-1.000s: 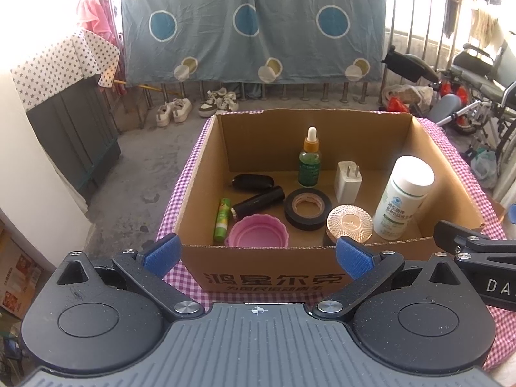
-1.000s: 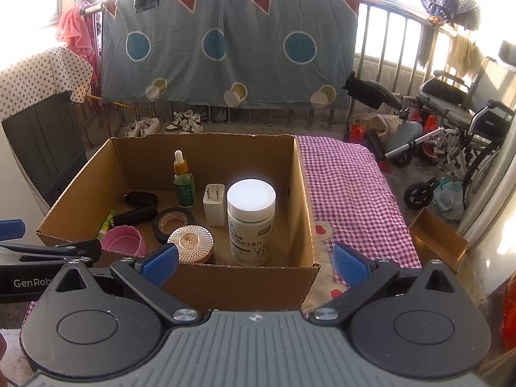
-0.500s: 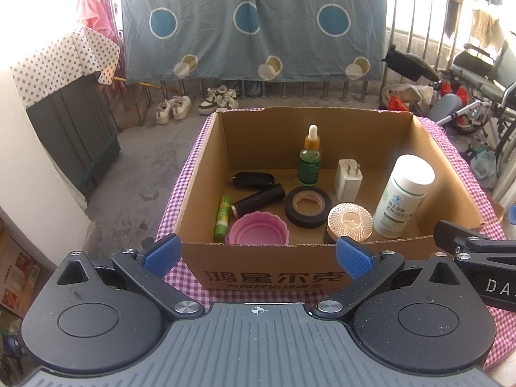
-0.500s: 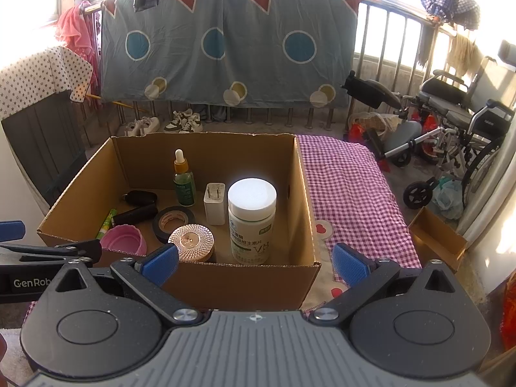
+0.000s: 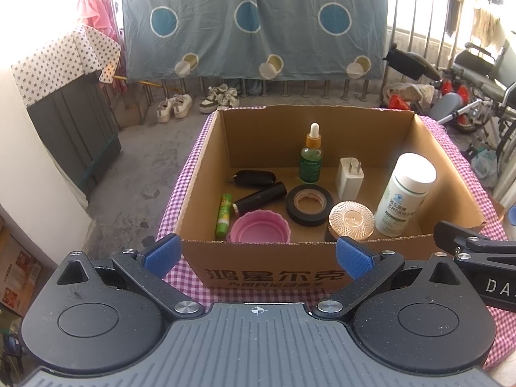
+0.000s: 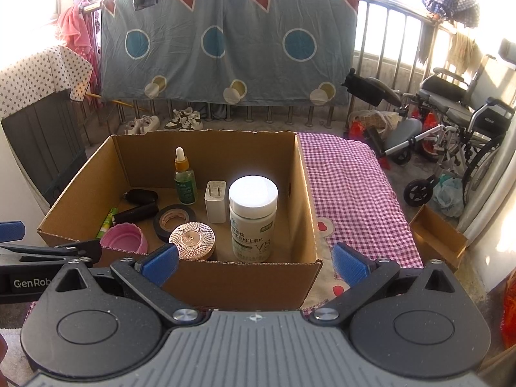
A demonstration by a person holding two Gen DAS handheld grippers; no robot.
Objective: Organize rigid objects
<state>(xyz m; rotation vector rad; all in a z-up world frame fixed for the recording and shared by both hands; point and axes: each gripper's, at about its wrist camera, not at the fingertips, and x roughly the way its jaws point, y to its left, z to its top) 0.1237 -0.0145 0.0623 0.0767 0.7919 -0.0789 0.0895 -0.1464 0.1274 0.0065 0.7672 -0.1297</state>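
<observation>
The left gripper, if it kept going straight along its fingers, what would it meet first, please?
Most likely the near wall of the brown cardboard box: it spans the gap between the open left gripper fingers, below the pink scalloped plastic cup inside. Depth is unclear.

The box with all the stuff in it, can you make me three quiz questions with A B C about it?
1. Where is the black tape roll?
A. inside the cardboard box
B. on the checked cloth
C. in a claw

2. What colour is the ruffled cup?
A. blue
B. pink
C. white

3. How does the white bottle stand?
A. on its side
B. upside down
C. upright

Answers: 1 A, it lies on the box floor beside the charger. 2 B, it shows pink in both views. 3 C, its cap faces up. Left claw and right claw are both open, holding nothing.
</observation>
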